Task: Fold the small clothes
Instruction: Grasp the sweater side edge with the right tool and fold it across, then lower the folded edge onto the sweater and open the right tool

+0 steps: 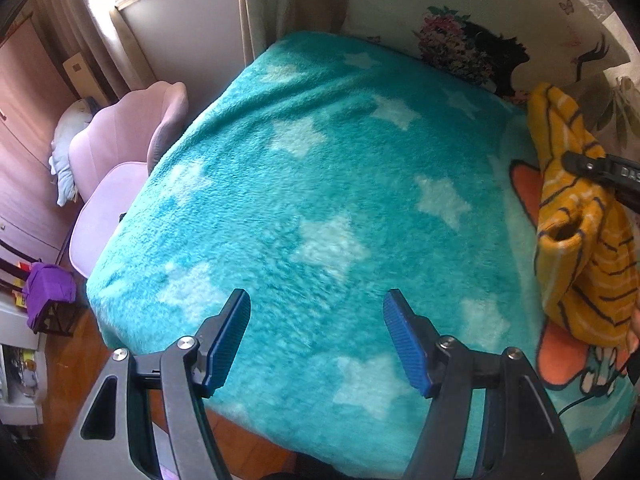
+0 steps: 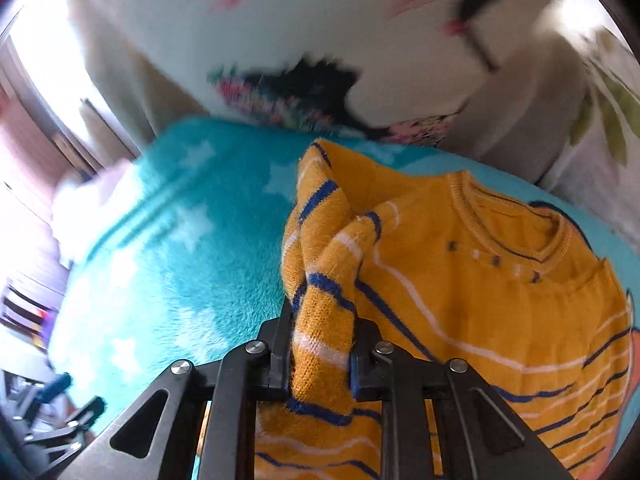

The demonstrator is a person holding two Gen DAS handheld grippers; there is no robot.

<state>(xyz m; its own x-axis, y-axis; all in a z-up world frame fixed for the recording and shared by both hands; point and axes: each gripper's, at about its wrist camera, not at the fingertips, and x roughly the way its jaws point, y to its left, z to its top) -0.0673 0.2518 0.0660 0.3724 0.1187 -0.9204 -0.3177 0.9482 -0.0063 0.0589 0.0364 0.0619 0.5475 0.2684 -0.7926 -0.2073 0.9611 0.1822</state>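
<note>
One yellow sweater (image 2: pixel 500 280), cut off at the frame edge, bunched in the clamped right claw (image 2: pixel 322 360); left claw (image 1: pixel 316 340) apart, empty over the blanket (image 1: pixel 300 200).

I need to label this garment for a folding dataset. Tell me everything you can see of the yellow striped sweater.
The yellow striped sweater is a small mustard knit with thin navy and white stripes, a ribbed round neck and a row of small dark and pale marks below it. Its body lies rumpled on the teal star blanket, neck towards the pillow. A bunched part that looks like a sleeve, its open cuff visible from the left wrist view, is lifted and pinched by the right gripper. The left gripper is apart from it.
</note>
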